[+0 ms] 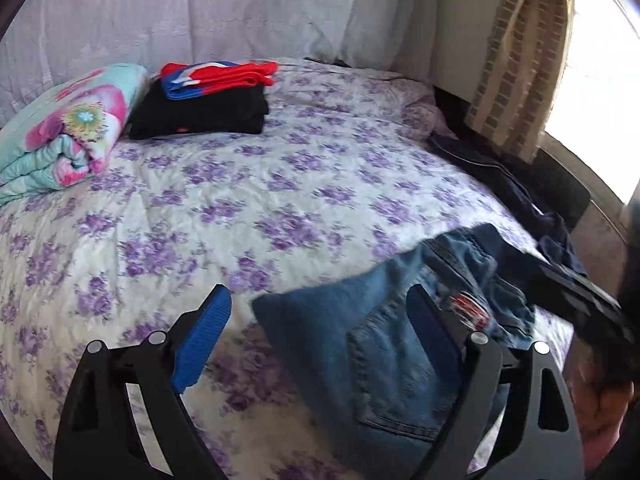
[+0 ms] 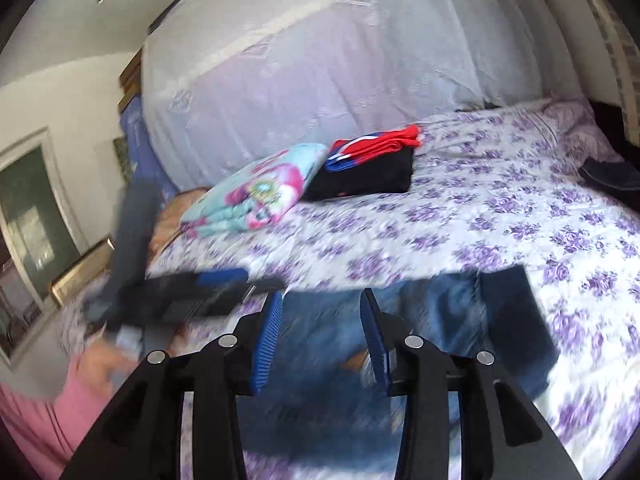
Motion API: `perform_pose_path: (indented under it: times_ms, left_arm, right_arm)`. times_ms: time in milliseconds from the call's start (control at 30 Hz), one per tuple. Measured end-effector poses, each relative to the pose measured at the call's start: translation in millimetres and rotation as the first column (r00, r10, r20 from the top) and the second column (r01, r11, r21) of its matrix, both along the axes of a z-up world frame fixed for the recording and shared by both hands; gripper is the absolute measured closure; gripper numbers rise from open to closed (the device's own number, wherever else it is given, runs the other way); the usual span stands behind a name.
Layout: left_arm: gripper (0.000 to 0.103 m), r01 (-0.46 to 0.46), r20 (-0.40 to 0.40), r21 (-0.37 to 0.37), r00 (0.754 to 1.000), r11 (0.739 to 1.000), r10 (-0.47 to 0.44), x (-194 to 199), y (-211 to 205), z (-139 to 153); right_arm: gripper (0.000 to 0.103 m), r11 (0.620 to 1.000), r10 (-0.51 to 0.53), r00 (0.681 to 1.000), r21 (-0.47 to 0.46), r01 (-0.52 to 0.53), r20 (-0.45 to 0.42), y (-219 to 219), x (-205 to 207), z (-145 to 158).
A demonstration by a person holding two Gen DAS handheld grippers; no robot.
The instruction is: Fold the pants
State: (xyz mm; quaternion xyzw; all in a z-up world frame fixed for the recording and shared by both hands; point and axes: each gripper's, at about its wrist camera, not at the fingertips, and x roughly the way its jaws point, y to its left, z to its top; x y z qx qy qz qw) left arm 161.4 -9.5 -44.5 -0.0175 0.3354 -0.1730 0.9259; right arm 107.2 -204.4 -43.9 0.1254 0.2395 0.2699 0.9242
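Blue jeans [image 1: 384,344] lie crumpled at the near edge of the bed, back pocket and red label up. My left gripper [image 1: 318,296] hovers over them with its blue pads far apart and nothing held; the right pad [image 1: 428,320] stands over the denim. The right gripper shows as a blurred black shape [image 1: 580,300] at the right. In the right wrist view the jeans [image 2: 440,308] are blurred beneath my right gripper [image 2: 321,296], whose pads stand partly apart with a clear gap and no cloth pinched. The left gripper [image 2: 200,288] is a blur at the left.
A purple-flowered sheet [image 1: 240,200] covers the bed. At the back left sit a folded stack of black, red and blue clothes [image 1: 208,100] and a rolled floral blanket [image 1: 64,128]. A dark garment [image 1: 500,176] lies at the right edge below a curtain [image 1: 520,60]. A pink sleeve [image 2: 48,420] shows low left.
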Motion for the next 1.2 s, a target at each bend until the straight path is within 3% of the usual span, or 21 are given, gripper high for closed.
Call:
perform_pose_path:
  times_ms: [67, 100, 133, 167, 200, 233, 267, 333, 367, 467, 533, 667, 733, 833, 900, 967, 1067, 1200]
  left_arm:
    - [0.016, 0.048, -0.057, -0.014, 0.997, 0.999, -0.049, 0.7, -12.0, -16.2]
    - [0.016, 0.025, -0.088, 0.007, 0.996, 1.0, -0.024, 6.8, -15.4, -29.8]
    - [0.014, 0.006, -0.119, 0.024, 0.993, 1.0, -0.003, 14.1, -15.4, -43.3]
    - [0.011, 0.002, -0.154, 0.008, 0.988, 1.0, -0.001, 21.8, -12.5, -57.7]
    - [0.008, -0.02, -0.203, -0.06, 0.979, 0.998, 0.007, 30.4, -5.2, -72.6]
    - [0.005, -0.035, -0.24, -0.12, 0.971, 0.992, 0.005, 34.0, 2.0, -78.3]
    - [0.006, -0.038, -0.267, -0.154, 0.964, 0.987, -0.004, 36.0, 6.6, -78.2]
    - [0.007, -0.048, -0.249, -0.119, 0.968, 0.992, 0.017, 29.6, 8.6, -63.3]
    - [0.008, -0.059, -0.214, -0.112, 0.976, 0.992, 0.034, 21.7, 11.0, -53.8]
    - [0.007, -0.045, -0.146, -0.145, 0.989, 0.988, 0.024, -3.3, 20.5, -32.4]
    - [0.007, -0.054, -0.13, -0.144, 0.991, 0.988, 0.036, -17.5, 22.7, -31.9]
    - [0.006, -0.065, -0.159, -0.041, 0.986, 0.997, 0.058, -31.2, 9.5, -69.5]
    - [0.005, -0.085, -0.178, -0.08, 0.982, 0.993, 0.07, -36.8, 16.8, -80.7]
    - [0.007, -0.109, -0.236, -0.169, 0.969, 0.979, 0.067, -35.7, 38.5, -69.7]
    - [0.007, -0.141, -0.221, -0.203, 0.971, 0.969, 0.095, -41.8, 54.8, -59.0]
    - [0.007, -0.149, -0.238, -0.225, 0.967, 0.963, 0.094, -46.7, 63.5, -55.2]
    - [0.007, -0.128, -0.312, -0.314, 0.95, 0.941, 0.025, -53.9, 66.9, -60.9]
    - [0.007, -0.082, -0.375, -0.386, 0.924, 0.919, -0.075, -63.7, 49.3, -74.4]
  right_arm:
    - [0.063, 0.998, -0.069, 0.992, -0.013, 0.068, -0.11, -17.8, 39.0, -13.0]
    - [0.066, 0.992, -0.124, 0.98, -0.048, 0.118, -0.154, -26.3, 53.5, -22.3]
    - [0.082, 0.989, -0.144, 0.97, -0.053, 0.136, -0.196, -35.7, 66.9, -35.0]
    - [0.089, 0.99, -0.142, 0.964, -0.035, 0.138, -0.225, -44.1, 75.7, -47.5]
    - [0.098, 0.991, -0.13, 0.964, 0.008, 0.135, -0.231, -53.8, 77.5, -56.0]
    - [0.099, 0.99, -0.114, 0.965, 0.052, 0.13, -0.236, -59.9, 73.7, -56.3]
    - [0.098, 0.989, -0.109, 0.966, 0.072, 0.129, -0.236, -61.4, 65.6, -53.9]
    - [0.08, 0.987, -0.118, 0.975, 0.082, 0.135, -0.187, -59.7, 39.1, -35.9]
    - [0.06, 0.99, -0.111, 0.984, 0.076, 0.122, -0.137, -54.1, 22.0, -25.1]
    - [0.058, 0.999, 0.02, 1.0, 0.041, -0.02, 0.002, -25.1, -30.9, -3.9]
    - [0.059, 0.997, 0.073, 0.996, -0.027, -0.072, 0.058, -3.2, -57.1, -7.7]
    - [0.061, 0.966, 0.028, 1.0, -0.256, -0.027, 0.001, 24.4, -65.8, -59.9]
    - [0.059, 0.953, 0.02, 0.998, -0.304, -0.001, 0.061, 30.0, -79.9, -59.5]
    - [0.05, 0.956, 0.073, 0.987, -0.292, -0.029, 0.143, 36.8, -107.9, -39.6]
    - [0.042, 0.948, 0.134, 0.979, -0.308, -0.081, 0.155, 44.9, -122.3, -34.8]
    - [0.04, 0.938, 0.168, 0.978, -0.325, -0.12, 0.124, 51.4, -130.3, -37.0]
    - [0.038, 0.951, 0.18, 0.983, -0.262, -0.162, 0.044, 49.2, -136.6, -44.6]
    - [0.035, 0.964, 0.107, 0.994, -0.246, -0.098, 0.024, 37.9, -140.5, -54.9]
